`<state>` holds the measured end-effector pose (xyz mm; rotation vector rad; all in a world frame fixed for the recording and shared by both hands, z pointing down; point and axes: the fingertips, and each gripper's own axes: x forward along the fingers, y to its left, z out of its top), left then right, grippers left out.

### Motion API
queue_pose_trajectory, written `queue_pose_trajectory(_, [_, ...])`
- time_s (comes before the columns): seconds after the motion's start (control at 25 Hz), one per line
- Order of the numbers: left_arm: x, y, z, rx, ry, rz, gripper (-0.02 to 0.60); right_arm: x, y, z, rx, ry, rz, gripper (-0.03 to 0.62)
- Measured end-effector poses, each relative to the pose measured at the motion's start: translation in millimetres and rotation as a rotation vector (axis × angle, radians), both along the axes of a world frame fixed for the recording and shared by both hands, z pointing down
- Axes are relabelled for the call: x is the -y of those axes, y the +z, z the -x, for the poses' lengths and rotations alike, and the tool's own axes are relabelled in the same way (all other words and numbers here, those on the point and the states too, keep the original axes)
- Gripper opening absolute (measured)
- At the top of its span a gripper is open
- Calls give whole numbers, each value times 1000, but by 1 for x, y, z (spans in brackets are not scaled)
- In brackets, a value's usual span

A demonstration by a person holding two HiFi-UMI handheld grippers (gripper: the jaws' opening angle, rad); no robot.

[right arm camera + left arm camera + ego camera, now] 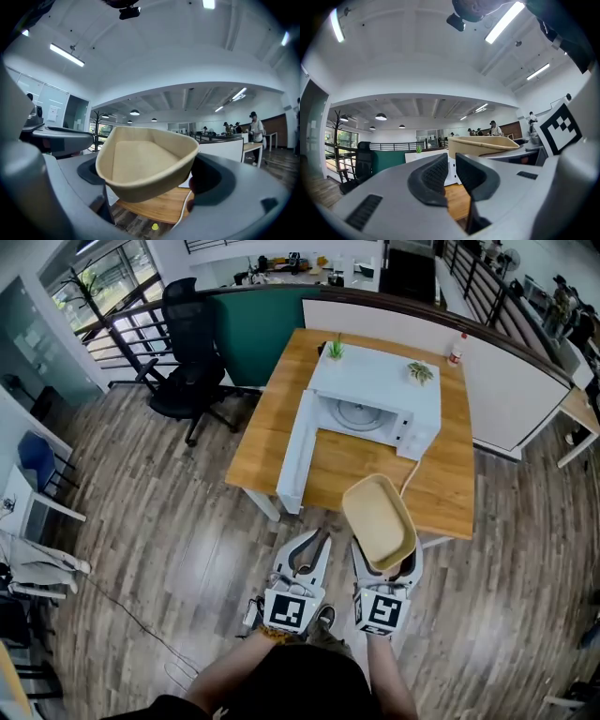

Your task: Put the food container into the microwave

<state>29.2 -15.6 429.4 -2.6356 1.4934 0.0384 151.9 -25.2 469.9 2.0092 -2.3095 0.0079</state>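
Beige food container [379, 519], one, clamped in right gripper [386, 563]; left gripper [312, 545] closed, empty; one microwave [375, 385], open.

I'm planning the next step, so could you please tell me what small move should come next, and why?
Probably move the right gripper forward toward the microwave. It holds the food container upright, well short of the oven. The microwave door already stands open, and only the turntable shows inside. The left gripper is empty and need not act.
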Motion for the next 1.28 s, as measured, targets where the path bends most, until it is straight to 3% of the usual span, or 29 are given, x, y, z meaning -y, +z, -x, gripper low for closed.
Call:
queue_pose_trajectory(0.24, [37,9,3,-19,16,12,64,31,4,-3,-54,16,23,540])
queue_pose_trajectory(0.64, [114,-18,3,-130,27,-22,64,98,-8,2,-134,27,55,540])
queue_pose_trajectory(0.76, [134,-25,2,-147,39,-33,64,121,-11,2,-141,27,25,540])
queue_pose_trajectory(1.12, [166,-45,4,-188,98,-65,64,169,-15,10,-176,46,30,540])
queue_pose_trajectory(1.28, [166,-41,-1,-181,128,-61,64,175,0,13,-187,37,95,540])
